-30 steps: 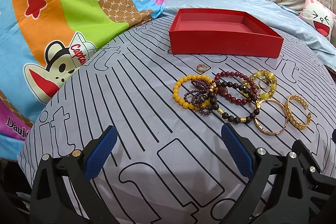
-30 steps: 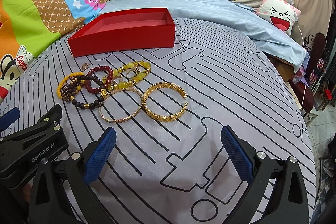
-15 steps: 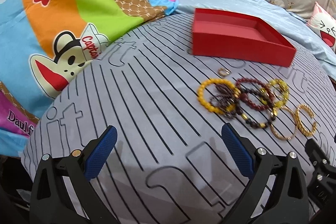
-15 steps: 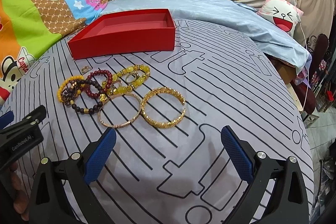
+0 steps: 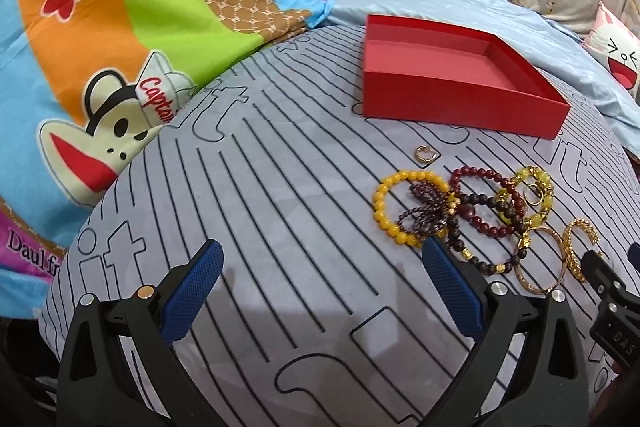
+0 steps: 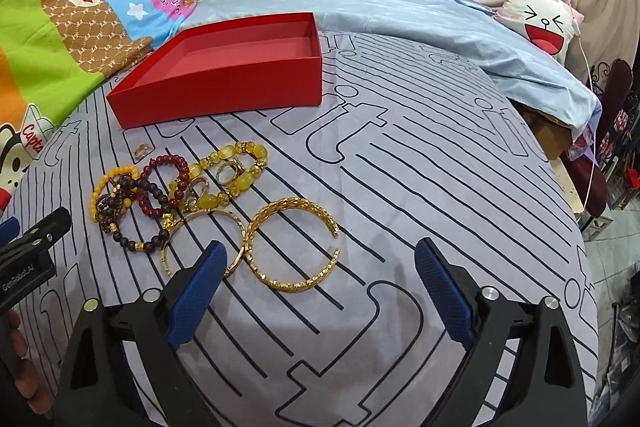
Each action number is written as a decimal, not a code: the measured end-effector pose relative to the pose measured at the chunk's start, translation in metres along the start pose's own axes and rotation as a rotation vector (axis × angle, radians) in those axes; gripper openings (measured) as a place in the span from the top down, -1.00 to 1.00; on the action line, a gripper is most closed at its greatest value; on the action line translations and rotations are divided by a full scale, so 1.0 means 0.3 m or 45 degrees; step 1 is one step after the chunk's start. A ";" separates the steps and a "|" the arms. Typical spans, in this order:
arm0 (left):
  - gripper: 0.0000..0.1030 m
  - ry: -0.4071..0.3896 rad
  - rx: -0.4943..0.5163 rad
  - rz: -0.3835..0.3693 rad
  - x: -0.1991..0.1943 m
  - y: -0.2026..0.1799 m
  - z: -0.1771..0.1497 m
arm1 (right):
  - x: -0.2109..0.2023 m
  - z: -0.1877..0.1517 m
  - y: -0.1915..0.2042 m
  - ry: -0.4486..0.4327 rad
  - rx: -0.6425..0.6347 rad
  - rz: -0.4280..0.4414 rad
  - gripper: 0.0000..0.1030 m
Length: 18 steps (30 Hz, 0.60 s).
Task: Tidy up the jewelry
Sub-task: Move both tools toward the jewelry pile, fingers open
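Note:
A heap of jewelry lies on the grey striped bedcover: a yellow bead bracelet [image 5: 386,207], dark red bead bracelets [image 5: 480,199], a pale yellow bead bracelet [image 6: 236,167], a thin gold bangle [image 6: 204,239] and an open gold cuff [image 6: 294,245]. A small gold ring [image 5: 425,153] lies apart, nearer the empty red box [image 5: 452,75], which also shows in the right wrist view [image 6: 224,75]. My left gripper [image 5: 320,287] is open and empty, left of the heap. My right gripper [image 6: 318,287] is open and empty, just short of the gold cuff.
A colourful cartoon quilt [image 5: 100,27] rises at the left. A light blue sheet [image 6: 400,11] and a cartoon cushion [image 6: 540,19] lie behind the box. The bed edge drops off at the right [image 6: 576,211].
My left gripper has swung left and back, so the jewelry sits further right in its view. My right gripper has moved forward toward the gold cuff and bangle.

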<state>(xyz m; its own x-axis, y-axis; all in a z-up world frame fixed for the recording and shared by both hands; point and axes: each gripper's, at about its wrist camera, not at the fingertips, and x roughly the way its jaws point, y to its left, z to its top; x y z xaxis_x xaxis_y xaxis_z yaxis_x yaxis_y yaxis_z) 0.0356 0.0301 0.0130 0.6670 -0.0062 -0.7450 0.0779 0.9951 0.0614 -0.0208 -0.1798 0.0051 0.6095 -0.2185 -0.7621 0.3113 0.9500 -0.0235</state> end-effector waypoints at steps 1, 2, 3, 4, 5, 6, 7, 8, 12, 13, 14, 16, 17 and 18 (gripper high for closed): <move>-0.85 0.001 0.008 -0.004 0.003 -0.007 0.004 | 0.007 0.002 0.001 0.006 -0.001 0.003 -0.69; -0.85 0.003 0.012 -0.008 0.006 -0.012 0.006 | 0.013 0.003 0.001 0.011 -0.002 0.006 -0.66; -0.85 0.005 0.014 -0.011 0.009 -0.015 0.009 | 0.018 0.004 0.002 0.015 -0.004 0.008 -0.62; -0.85 0.006 0.017 -0.013 0.012 -0.020 0.011 | 0.025 0.006 0.003 0.019 -0.007 0.009 -0.60; -0.85 0.007 0.019 -0.013 0.015 -0.022 0.012 | 0.030 0.007 0.004 0.021 -0.008 0.010 -0.55; -0.85 0.009 0.021 -0.012 0.018 -0.024 0.014 | 0.035 0.008 0.003 0.025 -0.008 0.013 -0.50; -0.85 0.012 0.022 -0.013 0.022 -0.026 0.016 | 0.042 0.009 0.003 0.033 -0.006 0.022 -0.47; -0.85 0.013 0.023 -0.016 0.023 -0.028 0.017 | 0.047 0.010 0.000 0.036 -0.003 0.034 -0.43; -0.85 0.017 0.034 -0.024 0.033 -0.037 0.018 | 0.057 0.017 0.002 0.036 -0.001 0.050 -0.42; -0.85 0.020 0.034 -0.027 0.035 -0.038 0.017 | 0.062 0.019 0.005 0.043 -0.005 0.051 -0.40; -0.85 0.023 0.035 -0.032 0.038 -0.040 0.016 | 0.068 0.020 0.009 0.052 -0.012 0.056 -0.37; -0.85 0.023 0.039 -0.030 0.041 -0.043 0.015 | 0.072 0.022 0.014 0.054 -0.014 0.066 -0.37; -0.85 0.023 0.039 -0.028 0.043 -0.042 0.016 | 0.076 0.022 0.016 0.060 -0.017 0.071 -0.35; -0.85 0.024 0.038 -0.025 0.045 -0.039 0.018 | 0.081 0.021 0.018 0.064 -0.019 0.076 -0.29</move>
<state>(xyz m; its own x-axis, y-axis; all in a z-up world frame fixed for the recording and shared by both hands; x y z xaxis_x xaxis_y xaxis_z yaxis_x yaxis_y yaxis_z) 0.0477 0.0179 0.0057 0.6513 -0.0234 -0.7584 0.1130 0.9914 0.0664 0.0004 -0.1815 -0.0094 0.5890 -0.1504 -0.7940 0.2645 0.9643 0.0136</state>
